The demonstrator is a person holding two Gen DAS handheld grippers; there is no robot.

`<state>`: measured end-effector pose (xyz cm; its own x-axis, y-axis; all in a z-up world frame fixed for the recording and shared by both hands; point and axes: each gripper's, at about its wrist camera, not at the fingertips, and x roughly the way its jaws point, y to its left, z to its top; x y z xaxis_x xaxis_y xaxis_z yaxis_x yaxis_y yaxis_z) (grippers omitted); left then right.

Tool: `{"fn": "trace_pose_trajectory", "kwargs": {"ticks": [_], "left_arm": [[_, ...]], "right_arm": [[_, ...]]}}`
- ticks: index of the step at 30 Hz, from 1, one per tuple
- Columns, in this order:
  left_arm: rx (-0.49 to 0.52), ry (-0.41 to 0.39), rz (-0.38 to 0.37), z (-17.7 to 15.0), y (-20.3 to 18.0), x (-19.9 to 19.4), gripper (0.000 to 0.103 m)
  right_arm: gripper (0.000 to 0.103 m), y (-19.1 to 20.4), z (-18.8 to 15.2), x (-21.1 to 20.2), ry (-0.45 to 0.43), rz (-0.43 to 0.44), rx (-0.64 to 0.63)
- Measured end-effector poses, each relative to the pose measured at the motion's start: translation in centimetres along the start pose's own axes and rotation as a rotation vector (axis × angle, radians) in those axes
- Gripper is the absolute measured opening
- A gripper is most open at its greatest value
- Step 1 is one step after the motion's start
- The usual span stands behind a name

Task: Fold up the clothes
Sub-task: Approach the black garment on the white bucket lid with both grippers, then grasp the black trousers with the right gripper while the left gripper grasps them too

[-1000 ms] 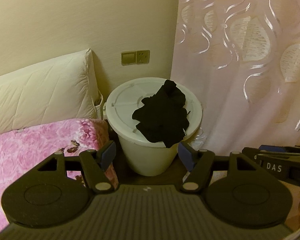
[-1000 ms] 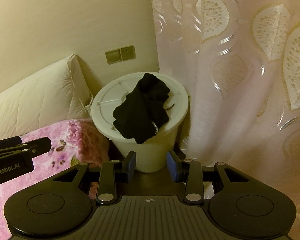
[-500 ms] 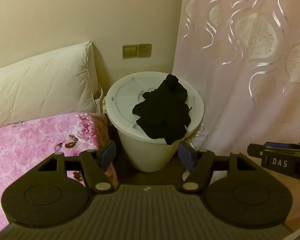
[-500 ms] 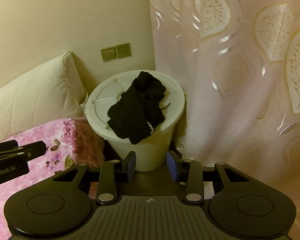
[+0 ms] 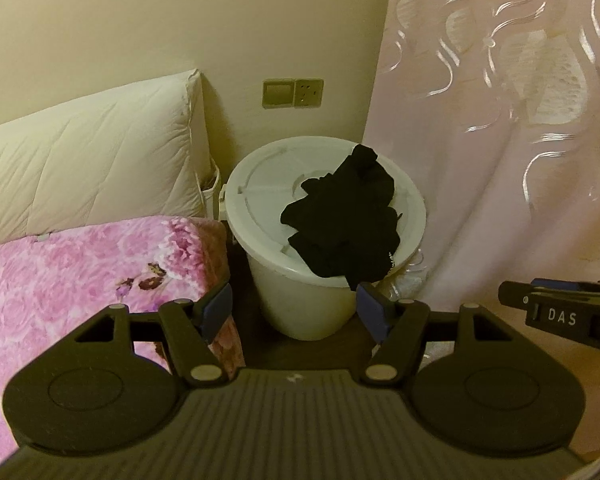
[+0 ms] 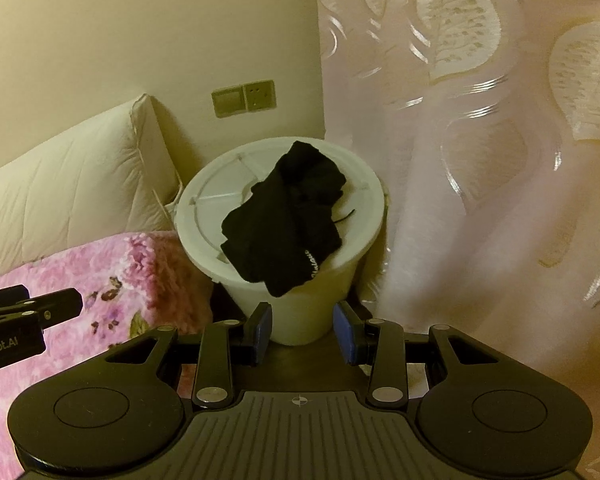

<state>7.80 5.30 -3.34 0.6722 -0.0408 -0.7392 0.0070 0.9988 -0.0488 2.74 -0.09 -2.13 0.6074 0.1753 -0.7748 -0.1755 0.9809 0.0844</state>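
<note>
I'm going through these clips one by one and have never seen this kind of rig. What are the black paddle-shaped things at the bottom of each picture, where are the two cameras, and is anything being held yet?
There is no robot here. A person holds a two-finger gripper in each hand, and each gripper carries a wide-angle camera looking forward along its fingers. The black shapes at the bottom of each picture are that gripper's own body.

In the left camera's view the left gripper is open and empty; the black bar at the right edge is the right gripper poking in. In the right camera's view the right gripper is also open and empty.

Both point at a crumpled black garment lying on the lid of a white bucket, with one corner hanging over the rim. Beside the bucket are a bed with a pink flowered blanket and a white pillow, and a pale curtain. Nothing is held yet.
</note>
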Motion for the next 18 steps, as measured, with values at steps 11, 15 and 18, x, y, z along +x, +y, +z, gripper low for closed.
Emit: {"fn": "trace_pose_trajectory", "kwargs": {"ticks": [11,15,18], "left_arm": [[-0.004,0.043,-0.016,1.6,-0.4,3.6,0.065],[-0.002,0.065,-0.024,2.7,-0.8,5.9,0.065],[-0.005,0.091,-0.018,3.6,-1.3,8.2,0.065]], "right_arm": [[0.038,-1.2,1.9,3.3,0.033,0.006,0.01],[0.038,-1.9,3.4,5.4,0.052,0.009,0.007],[0.038,-2.4,4.6,7.5,0.07,0.008,-0.001]]}}
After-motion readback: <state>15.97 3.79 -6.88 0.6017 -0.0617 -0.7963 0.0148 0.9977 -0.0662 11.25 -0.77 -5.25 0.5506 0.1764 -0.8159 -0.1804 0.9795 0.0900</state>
